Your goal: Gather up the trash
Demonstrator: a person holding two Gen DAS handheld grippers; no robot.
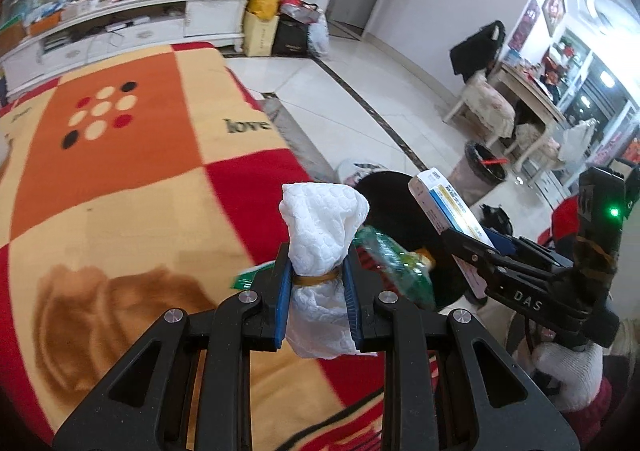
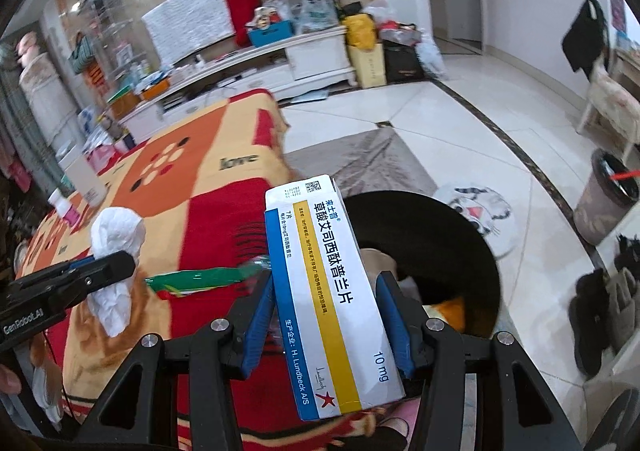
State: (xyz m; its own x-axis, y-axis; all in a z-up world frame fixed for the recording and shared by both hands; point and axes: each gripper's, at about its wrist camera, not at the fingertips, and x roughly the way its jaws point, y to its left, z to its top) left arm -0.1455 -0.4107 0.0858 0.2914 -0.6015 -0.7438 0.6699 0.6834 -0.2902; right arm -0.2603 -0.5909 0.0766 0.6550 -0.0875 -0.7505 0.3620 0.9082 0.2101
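My left gripper [image 1: 318, 275] is shut on a crumpled white paper towel [image 1: 320, 227], held above the blanket-covered table. It also shows at the left of the right wrist view [image 2: 114, 251]. My right gripper [image 2: 326, 291] is shut on a white, blue and yellow medicine box [image 2: 332, 291], held above the edge of a black-lined bin [image 2: 440, 247]; the box also shows in the left wrist view [image 1: 448, 207]. A green plastic wrapper [image 2: 200, 279] lies at the table edge between the grippers, also seen in the left wrist view [image 1: 396, 263].
The table carries an orange, red and cream blanket [image 1: 120, 171]. A second waste bin [image 2: 604, 195] stands on the tiled floor at right. A TV cabinet [image 2: 256, 67] with clutter and bags stands behind. Shoes [image 2: 604, 303] lie at right.
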